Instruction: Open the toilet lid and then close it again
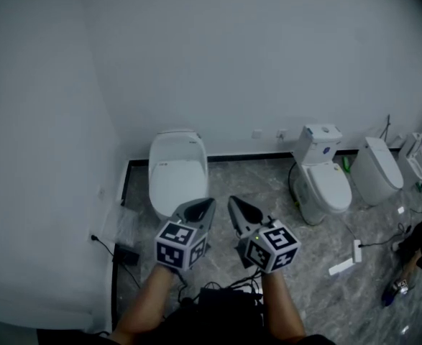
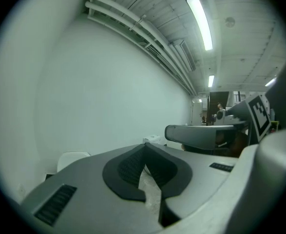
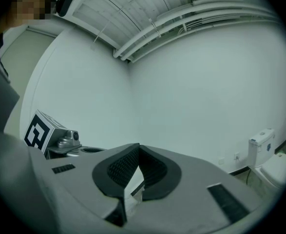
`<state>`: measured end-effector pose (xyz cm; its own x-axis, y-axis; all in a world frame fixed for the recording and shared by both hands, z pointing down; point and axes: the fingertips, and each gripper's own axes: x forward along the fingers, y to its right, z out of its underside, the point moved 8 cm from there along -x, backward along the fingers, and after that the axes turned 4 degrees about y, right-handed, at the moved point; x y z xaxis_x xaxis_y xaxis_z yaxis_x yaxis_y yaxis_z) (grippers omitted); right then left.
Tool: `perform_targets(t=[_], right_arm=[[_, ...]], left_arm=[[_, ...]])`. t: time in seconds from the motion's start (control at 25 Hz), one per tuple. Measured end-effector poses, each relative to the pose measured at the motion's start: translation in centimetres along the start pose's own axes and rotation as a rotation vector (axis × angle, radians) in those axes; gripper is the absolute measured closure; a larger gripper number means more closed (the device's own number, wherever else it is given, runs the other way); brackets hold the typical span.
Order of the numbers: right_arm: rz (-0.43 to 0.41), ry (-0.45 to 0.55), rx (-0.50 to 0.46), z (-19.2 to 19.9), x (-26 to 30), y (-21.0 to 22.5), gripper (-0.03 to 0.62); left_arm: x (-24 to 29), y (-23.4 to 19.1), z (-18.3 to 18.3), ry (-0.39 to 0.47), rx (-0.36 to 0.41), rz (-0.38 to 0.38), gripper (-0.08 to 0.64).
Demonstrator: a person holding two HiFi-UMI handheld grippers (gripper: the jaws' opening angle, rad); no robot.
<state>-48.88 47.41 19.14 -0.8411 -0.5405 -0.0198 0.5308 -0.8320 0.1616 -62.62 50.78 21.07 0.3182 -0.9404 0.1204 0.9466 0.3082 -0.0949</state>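
Toilet lid [image 1: 177, 182] lies flat down at twelve o'clock from the left claw [image 1: 200, 210], a little way off. Left claw and right claw [image 1: 241, 213] are both pinched together, holding nothing. The lid looks like light, stiff, slick plastic, best hooked under the front lip.

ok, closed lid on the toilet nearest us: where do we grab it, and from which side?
Take the lid at its rounded front edge, coming in low from the front, the person's side. Its hinge end looks to sit at the back by the wall, so the front should lift easiest. The left gripper is nearest; its jaws are shut and need opening first.
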Motion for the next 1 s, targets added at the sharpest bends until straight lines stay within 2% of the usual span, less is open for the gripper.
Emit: perform_targets(t=[0.24,0.52,1.0], right_arm=[[0.069,0.017,0.009,0.2,-4.8,5.0,0.583],[0.187,0.014,0.024,-1.9,-10.2,13.0,0.583],[0.499,0.061,0.056,-2.6,-17.7,26.0,0.583]], left_arm=[[4.8,5.2,1.0,-0.001,0.011,0.079,0.552],[12.1,11.3,0.1,-0.026,-0.001,0.17,0.552],[27.0,20.4,0.6,-0.09,0.033,0.457,0.552]])
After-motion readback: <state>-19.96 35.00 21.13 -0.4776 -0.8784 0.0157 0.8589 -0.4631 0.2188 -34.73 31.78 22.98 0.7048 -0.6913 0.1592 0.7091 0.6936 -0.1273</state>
